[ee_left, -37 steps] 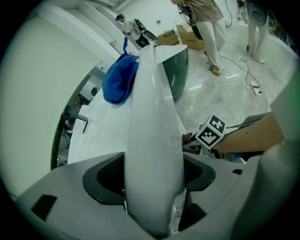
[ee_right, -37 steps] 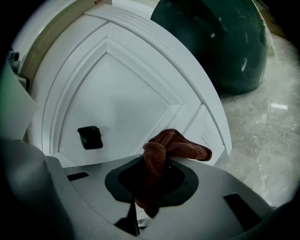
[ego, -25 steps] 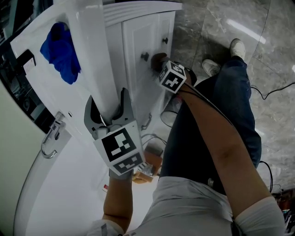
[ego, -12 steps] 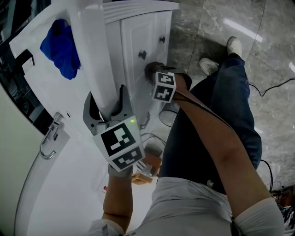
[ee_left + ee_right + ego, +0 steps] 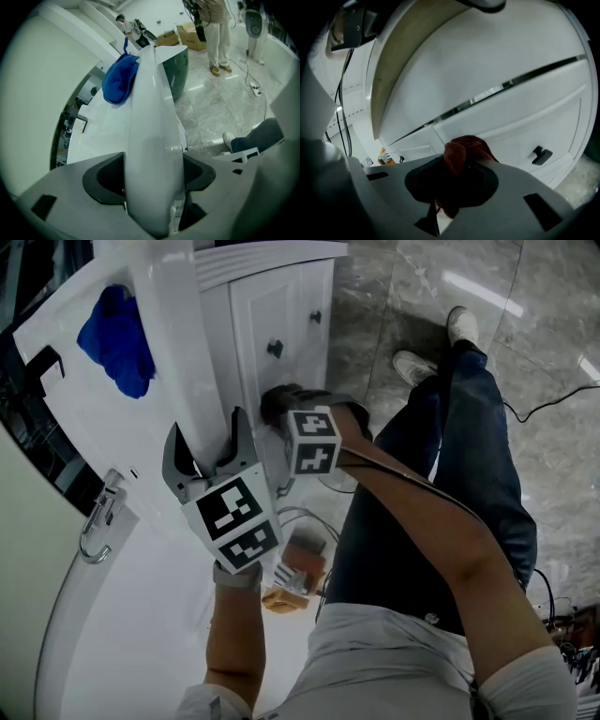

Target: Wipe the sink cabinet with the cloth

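The white sink cabinet (image 5: 281,306) stands upper centre in the head view, its doors fitted with dark knobs (image 5: 275,349). My right gripper (image 5: 284,409) is shut on a reddish-brown cloth (image 5: 275,399), which presses against the door front just below a knob. In the right gripper view the cloth (image 5: 466,147) bunches between the jaws, with the cabinet front (image 5: 487,70) close ahead and a dark handle (image 5: 541,154) at right. My left gripper (image 5: 208,442) is clamped on the white sink rim (image 5: 173,352); that rim (image 5: 152,117) runs between its jaws.
A blue cloth (image 5: 114,341) lies on the sink top at upper left, also seen as a blue cloth (image 5: 119,79) ahead of the left gripper. A chrome fitting (image 5: 98,521) sits at left. Small boxes (image 5: 295,573) and cables lie on the floor beside my legs (image 5: 469,456).
My right gripper has carried the cloth down the door front, from beside the knob to below it. The left gripper stays clamped on the rim.
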`<action>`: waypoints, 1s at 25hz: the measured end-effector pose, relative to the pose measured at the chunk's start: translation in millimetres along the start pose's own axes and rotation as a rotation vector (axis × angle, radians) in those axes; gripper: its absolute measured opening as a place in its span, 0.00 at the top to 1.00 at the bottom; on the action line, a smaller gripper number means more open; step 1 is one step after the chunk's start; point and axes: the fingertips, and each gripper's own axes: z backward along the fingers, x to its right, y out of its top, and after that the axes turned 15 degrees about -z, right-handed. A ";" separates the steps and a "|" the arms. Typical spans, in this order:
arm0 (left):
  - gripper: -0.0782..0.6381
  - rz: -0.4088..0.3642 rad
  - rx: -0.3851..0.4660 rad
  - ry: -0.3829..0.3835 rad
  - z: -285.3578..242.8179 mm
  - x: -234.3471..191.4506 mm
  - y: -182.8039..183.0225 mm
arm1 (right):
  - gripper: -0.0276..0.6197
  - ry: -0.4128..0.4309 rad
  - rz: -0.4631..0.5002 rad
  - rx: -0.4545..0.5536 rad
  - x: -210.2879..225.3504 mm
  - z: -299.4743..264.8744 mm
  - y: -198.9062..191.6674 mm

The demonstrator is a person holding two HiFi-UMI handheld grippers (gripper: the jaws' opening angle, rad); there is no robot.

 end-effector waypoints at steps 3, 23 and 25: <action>0.45 -0.001 -0.003 0.001 0.4 -0.1 -0.7 | 0.86 0.026 -0.001 0.040 -12.4 13.2 17.7; 0.45 -0.002 -0.002 0.008 1.2 -0.1 0.5 | 0.86 -0.085 -0.390 0.252 77.1 46.6 43.3; 0.45 -0.002 -0.003 0.008 1.5 -0.1 0.9 | 0.86 -0.105 -0.395 0.234 82.2 37.4 37.1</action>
